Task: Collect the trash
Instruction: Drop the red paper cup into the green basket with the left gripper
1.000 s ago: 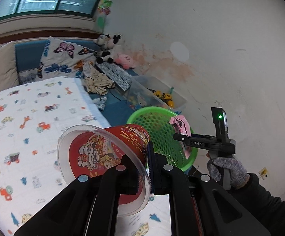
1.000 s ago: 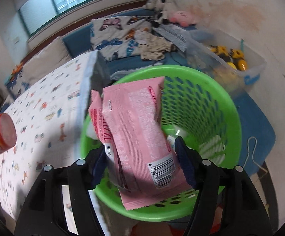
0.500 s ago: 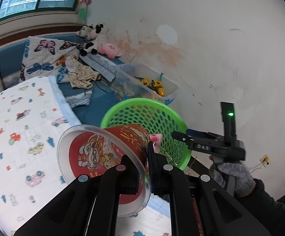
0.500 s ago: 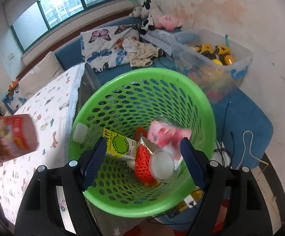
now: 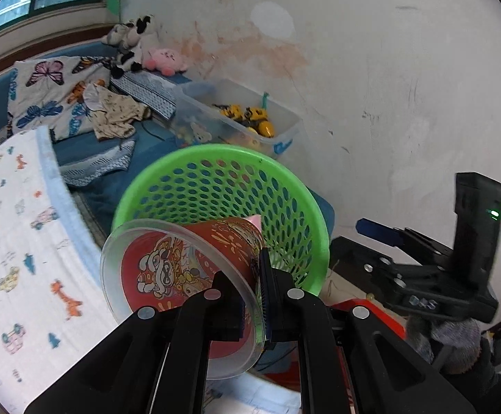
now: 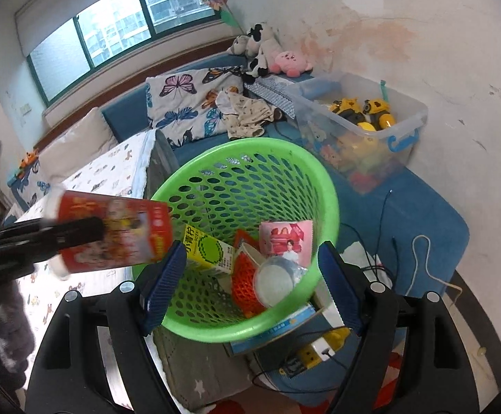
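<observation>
A clear toy box (image 6: pixel 371 127) stands by the wall behind the green basket (image 6: pixel 326 186), and a bed with a cartoon sheet (image 5: pixel 12 234) lies beside it. The left tongs (image 5: pixel 253 296) pinch the rim of a red cup (image 5: pixel 181 272), which lies on its side just at the basket's edge. The right tongs (image 6: pixel 250 276) are wide and hold nothing, right above the basket. A pink wrapper (image 6: pixel 286 238), a green carton (image 6: pixel 209 252) and other trash lie inside the basket.

Home bedroom: bed with cartoon sheet (image 5: pixel 15 241), plush toys (image 6: pixel 271 55), toy bin (image 6: pixel 371 120).
</observation>
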### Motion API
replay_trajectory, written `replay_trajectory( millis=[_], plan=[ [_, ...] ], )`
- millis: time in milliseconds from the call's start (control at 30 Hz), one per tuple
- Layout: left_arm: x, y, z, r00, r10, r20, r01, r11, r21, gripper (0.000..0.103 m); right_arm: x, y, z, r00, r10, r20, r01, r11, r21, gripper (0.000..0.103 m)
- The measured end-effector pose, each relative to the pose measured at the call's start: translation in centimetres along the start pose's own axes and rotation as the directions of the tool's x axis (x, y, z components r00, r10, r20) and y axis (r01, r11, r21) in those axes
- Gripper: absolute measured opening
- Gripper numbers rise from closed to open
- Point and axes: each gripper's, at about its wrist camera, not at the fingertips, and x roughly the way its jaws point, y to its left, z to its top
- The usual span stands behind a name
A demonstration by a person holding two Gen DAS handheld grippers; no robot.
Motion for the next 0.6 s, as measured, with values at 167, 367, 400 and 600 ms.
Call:
replay_trajectory(
  millis=[167,367,400,600],
  plan=[
    [2.8,-1.0,0.5,0.999,-0.003,-0.053,0.003,1.0,0.013,0.008,-0.6,-1.2,-0.8,1.0,-0.003,0.001,0.003,1.0,0.031,0.078],
    [4.9,-1.1,0.0,0.995,-0.002,-0.099,0.002,1.0,0.0,0.011,-0.8,-2.1,-1.7,1.0,-0.001,-0.006,0.002,0.998,0.06,0.078],
    [5.1,-0.9,-0.2,0.994,-0.004,-0.107,0.003,1.0,-0.007,0.013,-0.9,-2.1,-1.8,1.0,0.0,-0.007,0.001,0.998,0.063,0.078],
    [4.6,-0.4,-0.7,0.996,0.005,-0.085,-0.007,1.0,-0.023,0.047,-1.1,-2.2,-2.4,1.0,0.012,0.001,-0.012,0.996,0.086,0.078]
  ],
)
